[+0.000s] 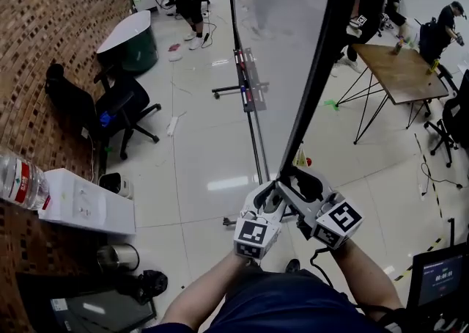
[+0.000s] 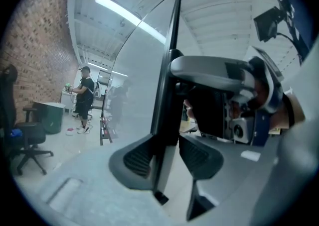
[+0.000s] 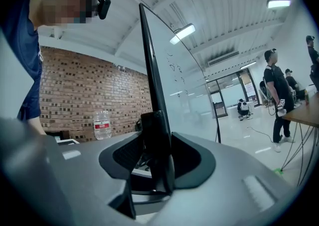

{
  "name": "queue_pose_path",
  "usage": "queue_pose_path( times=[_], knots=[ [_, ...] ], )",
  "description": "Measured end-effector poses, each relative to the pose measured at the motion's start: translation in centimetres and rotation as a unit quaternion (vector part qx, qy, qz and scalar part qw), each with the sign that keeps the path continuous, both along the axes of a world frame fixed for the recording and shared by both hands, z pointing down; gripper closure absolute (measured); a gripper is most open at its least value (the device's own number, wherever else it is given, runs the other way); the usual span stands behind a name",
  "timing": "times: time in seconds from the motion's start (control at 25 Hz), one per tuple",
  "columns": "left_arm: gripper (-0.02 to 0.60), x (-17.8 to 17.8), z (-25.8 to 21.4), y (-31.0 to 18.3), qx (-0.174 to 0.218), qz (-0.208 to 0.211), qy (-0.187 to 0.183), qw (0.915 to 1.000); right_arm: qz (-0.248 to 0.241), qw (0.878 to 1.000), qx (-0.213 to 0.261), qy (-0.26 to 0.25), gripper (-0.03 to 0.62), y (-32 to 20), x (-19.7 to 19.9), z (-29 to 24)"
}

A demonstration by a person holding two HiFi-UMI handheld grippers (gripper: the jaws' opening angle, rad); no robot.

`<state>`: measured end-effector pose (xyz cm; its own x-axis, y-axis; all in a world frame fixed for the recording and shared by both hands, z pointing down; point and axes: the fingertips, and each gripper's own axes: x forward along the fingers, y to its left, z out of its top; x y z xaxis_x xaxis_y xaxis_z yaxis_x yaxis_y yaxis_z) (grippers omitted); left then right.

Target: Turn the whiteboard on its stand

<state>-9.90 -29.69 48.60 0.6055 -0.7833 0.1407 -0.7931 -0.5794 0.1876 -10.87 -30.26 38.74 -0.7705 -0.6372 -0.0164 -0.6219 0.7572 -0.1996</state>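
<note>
The whiteboard point(image 1: 275, 38) is seen almost edge-on in the head view, its black frame point(image 1: 316, 67) slanting down to both grippers. My left gripper point(image 1: 277, 191) and right gripper point(image 1: 302, 183) meet at the frame's lower end from opposite sides. In the left gripper view, the left gripper point(image 2: 167, 158) is shut on the black frame point(image 2: 168, 70), with the pale board face point(image 2: 132, 85) to the left. In the right gripper view, the right gripper point(image 3: 157, 158) is shut on the same frame point(image 3: 151, 65), and the board face point(image 3: 179, 75) stretches to the right.
The stand's upright and pen tray point(image 1: 245, 86) reach the tiled floor on the left. A black office chair point(image 1: 121, 108), a white box point(image 1: 88, 203) and a water bottle point(image 1: 20, 181) are along the brick wall. A wooden folding table point(image 1: 403, 71) and several people are on the right.
</note>
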Motion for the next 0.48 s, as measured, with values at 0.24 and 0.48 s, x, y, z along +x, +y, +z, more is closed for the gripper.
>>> queue_pose_path(
  times=[0.24, 0.48],
  knots=[
    [0.404, 0.6, -0.2, 2.2, 0.032, -0.054, -0.042, 0.9972, -0.038, 0.999, -0.001, 0.021, 0.422, 2.8, 0.5, 0.7],
    [0.373, 3.0, -1.1, 2.9, 0.051, -0.076, -0.097, 0.9911, -0.055, 0.998, 0.001, 0.018, 0.424, 5.4, 1.9, 0.5]
  ],
)
